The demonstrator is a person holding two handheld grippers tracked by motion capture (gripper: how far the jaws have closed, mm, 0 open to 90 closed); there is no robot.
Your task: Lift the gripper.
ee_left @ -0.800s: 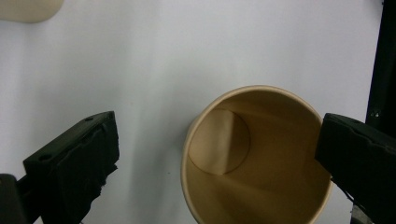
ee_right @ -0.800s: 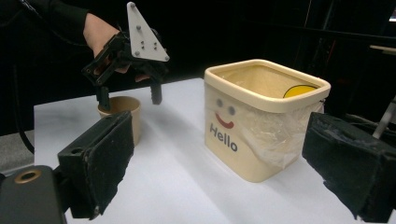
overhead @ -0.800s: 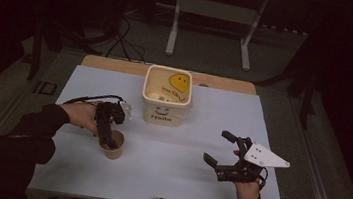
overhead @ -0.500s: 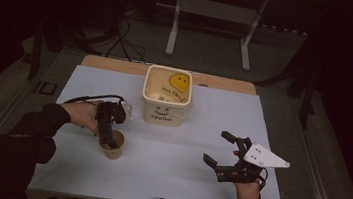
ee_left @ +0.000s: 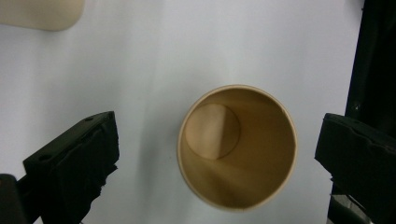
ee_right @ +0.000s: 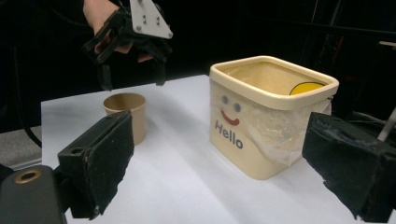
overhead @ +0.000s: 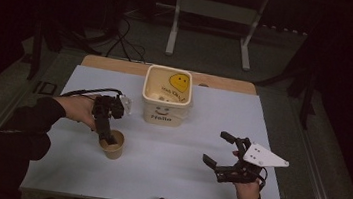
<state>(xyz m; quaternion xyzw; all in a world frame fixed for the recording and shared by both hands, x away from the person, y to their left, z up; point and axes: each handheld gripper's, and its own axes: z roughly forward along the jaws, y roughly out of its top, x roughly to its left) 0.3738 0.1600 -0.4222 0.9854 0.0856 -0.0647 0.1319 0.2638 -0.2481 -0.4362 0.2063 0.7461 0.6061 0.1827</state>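
- One bin (overhead: 166,101) with a "Hello" face stands at the back of the white worktop (overhead: 167,164), well apart from the cup (overhead: 111,143); nothing lies between them.
- One paper cup stands upright near the left front, empty (bare bottom in the left gripper view).
- The bin is plastic-lined; its contents are unclear.
- Two hand-held grippers: the left hand-held gripper (overhead: 106,134) hangs over the cup, jaws apart; the right hand-held gripper (overhead: 219,149), jaws apart, holds nothing.

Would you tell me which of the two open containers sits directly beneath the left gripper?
The small brown paper cup, under the left gripper; the cream "Hello" bin stands apart.
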